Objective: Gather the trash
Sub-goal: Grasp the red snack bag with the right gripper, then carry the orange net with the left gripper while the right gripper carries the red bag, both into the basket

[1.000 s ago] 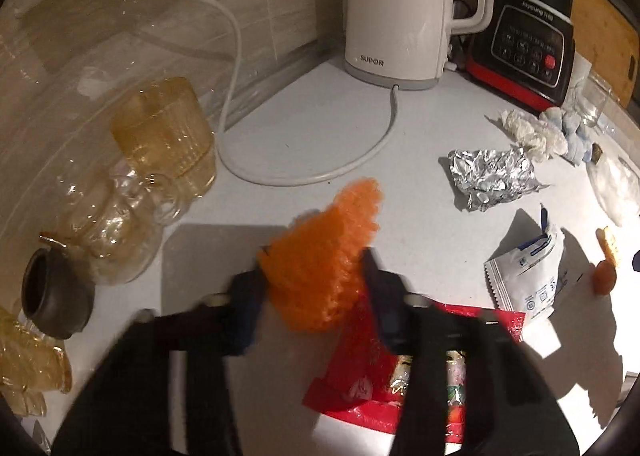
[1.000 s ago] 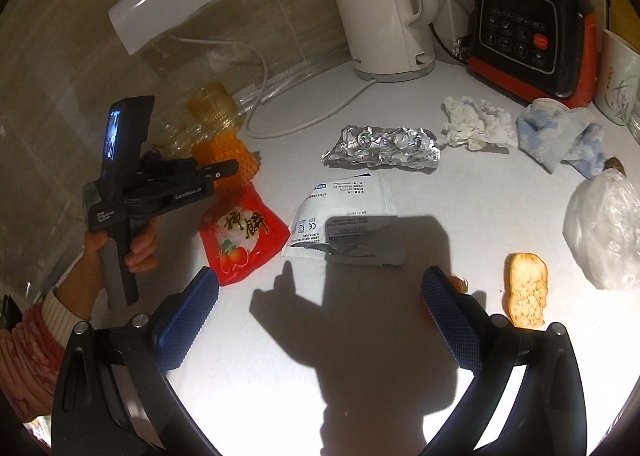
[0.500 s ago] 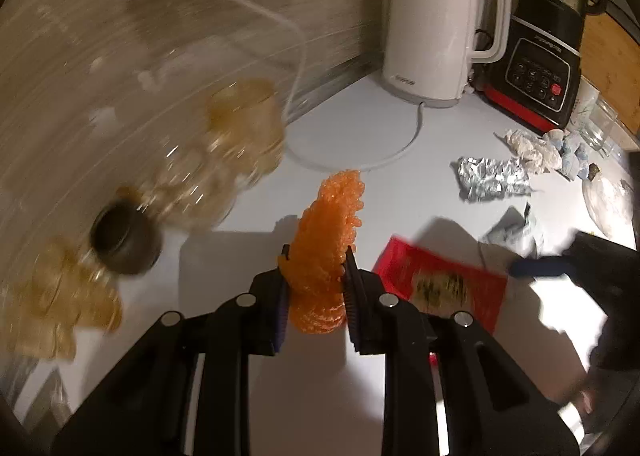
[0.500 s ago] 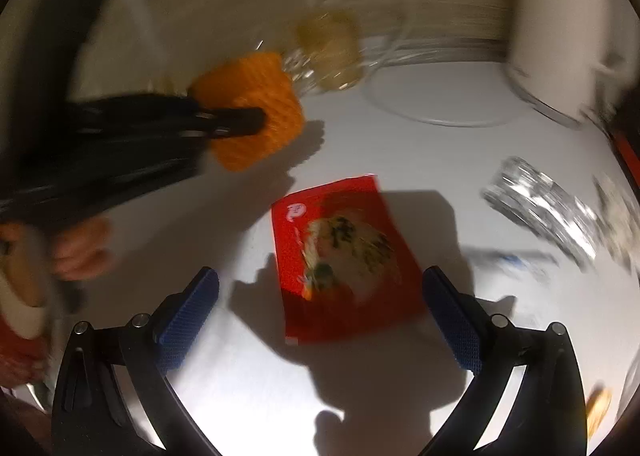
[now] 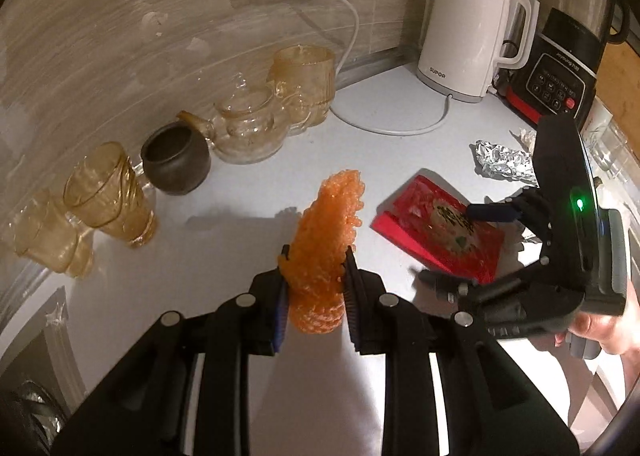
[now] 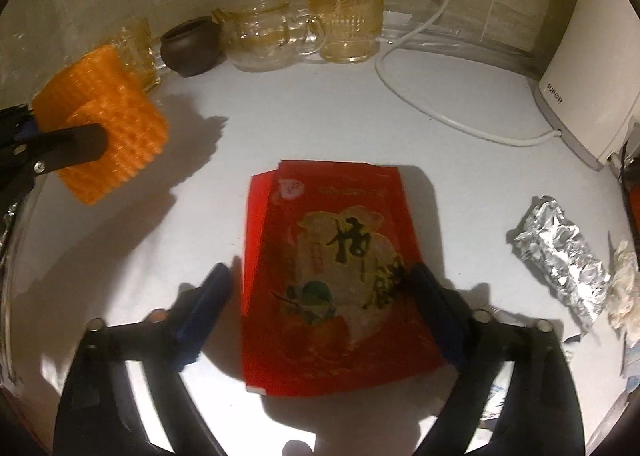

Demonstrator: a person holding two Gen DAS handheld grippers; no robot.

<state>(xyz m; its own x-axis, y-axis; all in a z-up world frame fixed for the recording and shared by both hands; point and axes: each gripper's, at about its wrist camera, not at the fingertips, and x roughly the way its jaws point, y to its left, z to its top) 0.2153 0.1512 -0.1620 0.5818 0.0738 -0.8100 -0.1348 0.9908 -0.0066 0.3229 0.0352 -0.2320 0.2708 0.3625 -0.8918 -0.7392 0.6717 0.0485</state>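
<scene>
White countertop under dim warm light now fills both views closer than a second ago, when the right gripper hung wide open further along it, over a white sachet. That right gripper has since swung over the red snack wrapper, and its jaws have just been closing: the blue pads now bracket the wrapper's lower half, the right pad against its edge, the left pad just beside the other edge without clearly pressing. The left gripper has narrowed too, and is clamped on the orange foam net, which it has carried up off the counter and away from the wrapper.

The net is a ribbed, bumpy orange sleeve, squeezed flat between the pads and standing upright above them. The wrapper lies flat, glossy red with a pale panel, black characters and a green fruit picture, one corner folded.

Beyond the wrapper, a crumpled foil ball sits to the right. Along the back stand a dark clay pot, a glass teapot and an amber glass mug. A white cord runs to the white kettle, with a black blender base beside it, before a tiled wall.
</scene>
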